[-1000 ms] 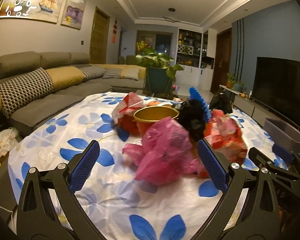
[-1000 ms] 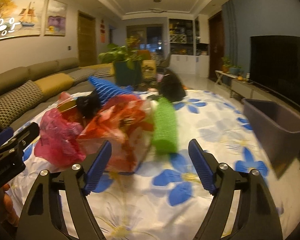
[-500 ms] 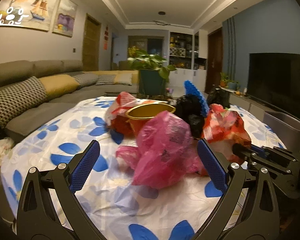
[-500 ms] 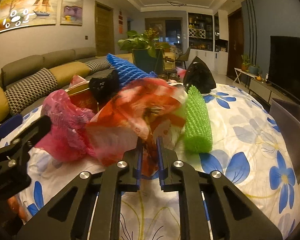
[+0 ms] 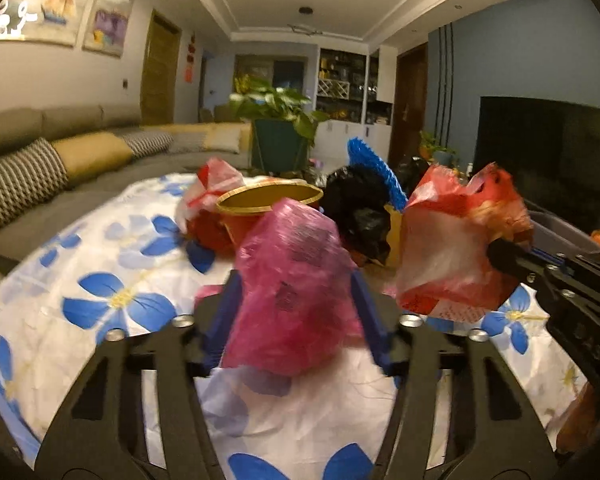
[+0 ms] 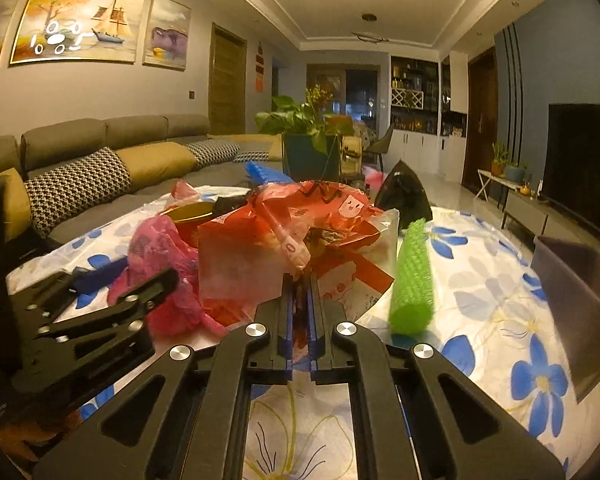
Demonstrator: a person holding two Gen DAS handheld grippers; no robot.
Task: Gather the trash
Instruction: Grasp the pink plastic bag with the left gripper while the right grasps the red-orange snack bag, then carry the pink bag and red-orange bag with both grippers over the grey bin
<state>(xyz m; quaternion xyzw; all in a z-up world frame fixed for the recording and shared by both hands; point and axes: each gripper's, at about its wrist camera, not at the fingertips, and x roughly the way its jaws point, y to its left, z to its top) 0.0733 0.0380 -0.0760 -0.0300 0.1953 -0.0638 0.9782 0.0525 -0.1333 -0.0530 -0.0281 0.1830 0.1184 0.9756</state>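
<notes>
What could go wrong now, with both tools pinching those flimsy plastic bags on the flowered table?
1. The right tool grips only a thin fold of the red bag; it might tear or slip.
2. The left tool squeezes the pink bag loosely; it could drop.
3. Lifting either may topple the gold-rimmed cup behind.

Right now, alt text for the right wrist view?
The right gripper is shut on a red bag on a table with a blue-flowered cloth. A pink bag sits left of it between the left gripper's fingers, a green mesh roll right, and a gray bin at far right.
</notes>
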